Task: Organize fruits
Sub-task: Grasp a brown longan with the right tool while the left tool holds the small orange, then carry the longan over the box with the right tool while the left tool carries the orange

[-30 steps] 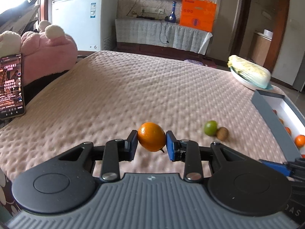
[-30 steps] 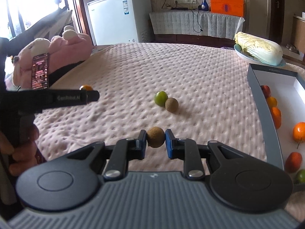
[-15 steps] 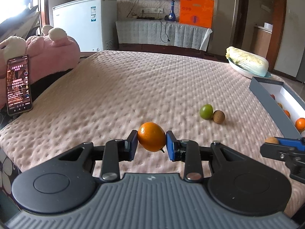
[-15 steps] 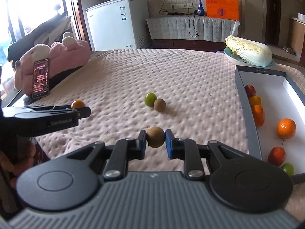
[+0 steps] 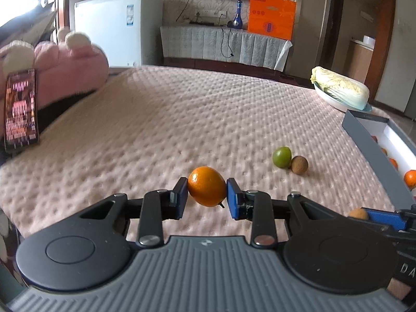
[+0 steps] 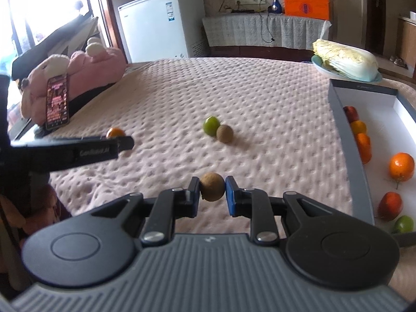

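My left gripper (image 5: 207, 194) is shut on a small orange fruit (image 5: 206, 186), held above the pink bedspread (image 5: 182, 119). The same gripper and its orange fruit (image 6: 115, 132) show at the left of the right wrist view. My right gripper (image 6: 212, 192) is shut on a small brown round fruit (image 6: 212, 186). A green fruit (image 6: 210, 126) and a second brown fruit (image 6: 225, 134) lie touching on the bedspread ahead. On the right stands a grey box (image 6: 358, 166) with a white inside, holding several orange, red and green fruits.
A plate with a Chinese cabbage (image 6: 344, 61) sits beyond the box. A pink plush toy (image 6: 85, 70) with a phone (image 6: 57, 102) propped against it lies at the left edge. A white freezer (image 6: 153, 26) and a covered shelf stand behind the bed.
Both views have shifted slightly: the box and the loose green and brown fruits sit a little differently in frame. Each gripper keeps its fruit.
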{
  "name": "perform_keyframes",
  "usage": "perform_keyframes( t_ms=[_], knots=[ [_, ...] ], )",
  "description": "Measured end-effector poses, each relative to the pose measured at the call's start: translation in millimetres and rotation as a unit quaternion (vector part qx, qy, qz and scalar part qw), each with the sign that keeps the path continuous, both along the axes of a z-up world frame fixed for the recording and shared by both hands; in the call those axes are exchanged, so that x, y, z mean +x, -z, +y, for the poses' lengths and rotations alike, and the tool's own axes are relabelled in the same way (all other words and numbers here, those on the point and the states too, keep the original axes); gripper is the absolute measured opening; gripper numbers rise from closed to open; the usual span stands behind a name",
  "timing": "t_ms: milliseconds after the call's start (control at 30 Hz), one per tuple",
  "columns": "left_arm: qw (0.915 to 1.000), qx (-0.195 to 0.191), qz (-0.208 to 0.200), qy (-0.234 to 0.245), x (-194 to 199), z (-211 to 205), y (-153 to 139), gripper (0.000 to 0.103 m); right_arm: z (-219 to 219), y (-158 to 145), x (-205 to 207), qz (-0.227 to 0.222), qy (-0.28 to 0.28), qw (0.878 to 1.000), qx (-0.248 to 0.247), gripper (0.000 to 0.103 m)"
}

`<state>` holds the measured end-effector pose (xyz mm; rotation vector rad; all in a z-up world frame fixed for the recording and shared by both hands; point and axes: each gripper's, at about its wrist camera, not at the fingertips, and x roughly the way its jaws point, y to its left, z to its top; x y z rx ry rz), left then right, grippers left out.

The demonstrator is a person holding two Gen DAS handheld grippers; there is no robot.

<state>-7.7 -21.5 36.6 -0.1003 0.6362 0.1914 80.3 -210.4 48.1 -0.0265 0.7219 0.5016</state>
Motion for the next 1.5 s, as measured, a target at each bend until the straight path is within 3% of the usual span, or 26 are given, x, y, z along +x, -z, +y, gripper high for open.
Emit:
perform_keyframes(
  t_ms=[433,833,1033,1200,1367,1500],
  knots=[
    [0.999,-0.023,-0.024,0.029,3,-2,-16,0.037,14,12,5,0.012,-0.007,0.999,-0.034,0.024],
    [0.9986,-0.046,-0.007,0.025,11,6,-16,0.037,21,17,12,0.018,-0.004,0.999,-0.037,0.024],
    [0.999,-0.04,0.002,0.019,18,5,-11,0.037,23,14,12,0.015,-0.008,1.0,-0.025,0.024],
    [0.9992,-0.037,0.013,0.009,24,6,-5,0.037,11,-5,8,0.001,-0.015,1.0,-0.002,0.024],
    [0.9994,-0.03,0.02,0.001,29,4,0,0.037,-7,-26,14,-0.017,-0.029,0.999,-0.013,0.024],
    [0.9995,-0.025,0.021,0.0,32,-2,2,0.037,-25,-19,21,-0.016,-0.007,1.0,-0.015,0.024]
  ],
)
